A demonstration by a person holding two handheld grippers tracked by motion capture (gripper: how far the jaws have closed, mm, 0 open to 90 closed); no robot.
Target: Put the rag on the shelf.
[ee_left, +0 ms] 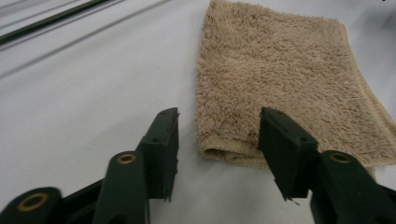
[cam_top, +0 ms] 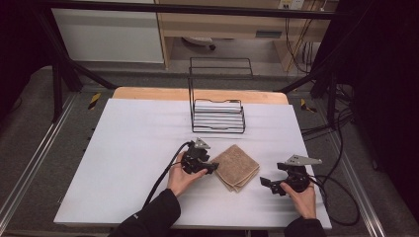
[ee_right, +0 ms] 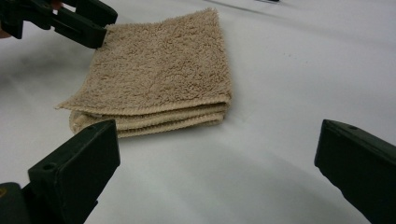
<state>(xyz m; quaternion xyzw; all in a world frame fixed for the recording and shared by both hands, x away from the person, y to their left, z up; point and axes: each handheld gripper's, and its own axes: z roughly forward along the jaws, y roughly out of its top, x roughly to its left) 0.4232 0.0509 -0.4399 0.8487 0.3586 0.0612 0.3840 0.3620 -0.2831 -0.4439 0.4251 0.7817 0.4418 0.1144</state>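
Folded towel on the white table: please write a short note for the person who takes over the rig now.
Left claw: half open at the near-left corner of the folded tan towel. One finger is over the folded edge, the other beside it on the table; no grip on it yet.
Right claw: wide open and empty, pointing at the towel from the right, apart from it.
Towel: folded in several layers, flat on the white table, in front of the black wire rack.
Done: the folding, as it looks.
Left: probably close the left claw on the corner and lift; where the towel goes is not clear.
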